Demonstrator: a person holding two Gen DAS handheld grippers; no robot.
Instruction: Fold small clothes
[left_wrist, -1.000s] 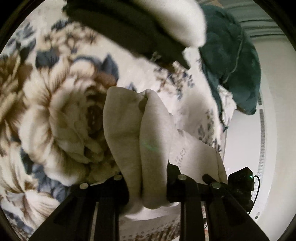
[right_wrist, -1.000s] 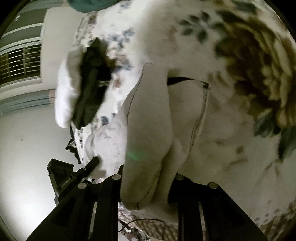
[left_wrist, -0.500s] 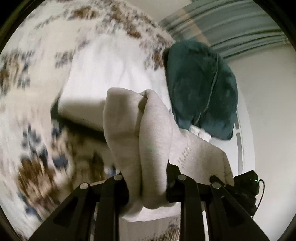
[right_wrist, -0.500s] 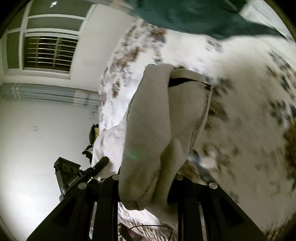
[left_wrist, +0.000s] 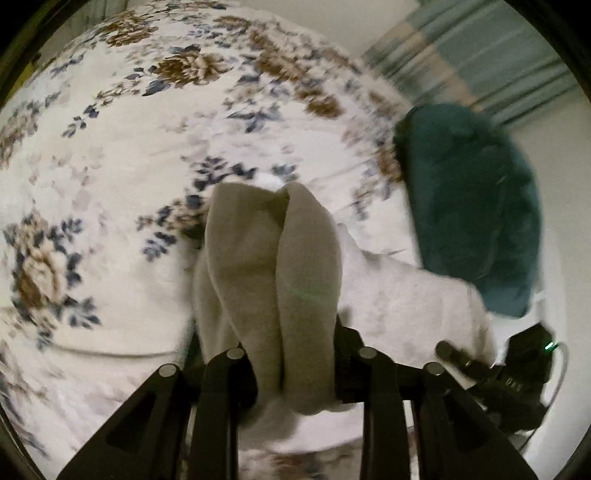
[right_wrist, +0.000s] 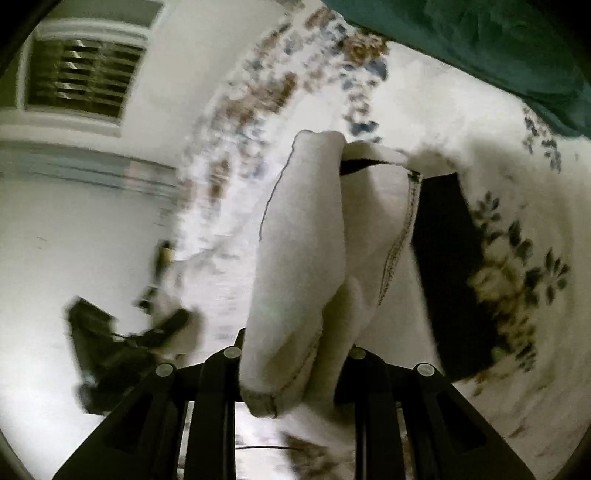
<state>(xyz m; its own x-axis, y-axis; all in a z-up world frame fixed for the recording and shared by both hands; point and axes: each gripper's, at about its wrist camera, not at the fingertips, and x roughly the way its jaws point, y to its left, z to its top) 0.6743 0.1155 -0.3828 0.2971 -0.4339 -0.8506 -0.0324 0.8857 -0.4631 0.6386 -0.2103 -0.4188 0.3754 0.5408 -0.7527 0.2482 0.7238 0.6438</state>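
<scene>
My left gripper (left_wrist: 295, 369) is shut on a bunched fold of a small off-white garment (left_wrist: 273, 266), which stands up between the fingers and trails off to the right (left_wrist: 406, 295). My right gripper (right_wrist: 295, 354) is shut on another part of the same off-white garment (right_wrist: 306, 240), which has dark stitching along its hem. Both hold the cloth above a floral bedspread (left_wrist: 110, 147). The other gripper shows at the right edge of the left wrist view (left_wrist: 517, 376) and at the lower left of the right wrist view (right_wrist: 110, 350).
A dark teal cloth (left_wrist: 476, 210) lies on the bed to the right in the left wrist view and along the top in the right wrist view (right_wrist: 498, 44). A black item (right_wrist: 450, 273) lies on the bedspread (right_wrist: 498, 147) behind the garment. A window (right_wrist: 85, 77) is far left.
Both grippers have swung with the garment still held. The view has moved across the bed; the black and white clothes left the left wrist view, and the black item now shows beside the right gripper.
</scene>
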